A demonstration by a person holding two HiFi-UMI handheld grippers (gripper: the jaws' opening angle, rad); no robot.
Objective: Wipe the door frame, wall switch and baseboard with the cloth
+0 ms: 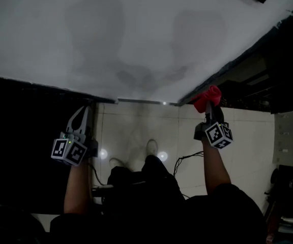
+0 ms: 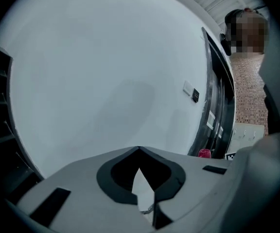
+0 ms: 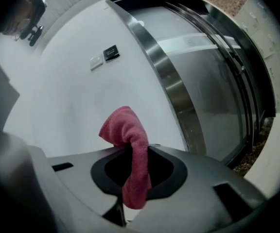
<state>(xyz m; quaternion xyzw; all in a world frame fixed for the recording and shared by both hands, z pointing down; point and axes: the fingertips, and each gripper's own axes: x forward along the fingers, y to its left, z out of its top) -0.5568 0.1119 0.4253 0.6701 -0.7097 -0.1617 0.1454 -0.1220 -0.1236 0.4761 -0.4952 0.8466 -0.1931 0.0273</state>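
a: nearest in, the right gripper is clamping the red cloth, which is bunching past its tips at the wall's lower right corner, where door frame is meeting baseboard.
b: and the left gripper?
a: its jaws are resting together on nothing, by the wall's bottom edge.
b: which step?
a: probably frame or baseboard wiping. next, the cloth is needing pressing flat. the wall switch is sitting higher, beside the frame.
b: the room?
a: dim, with glossy floor tiles.
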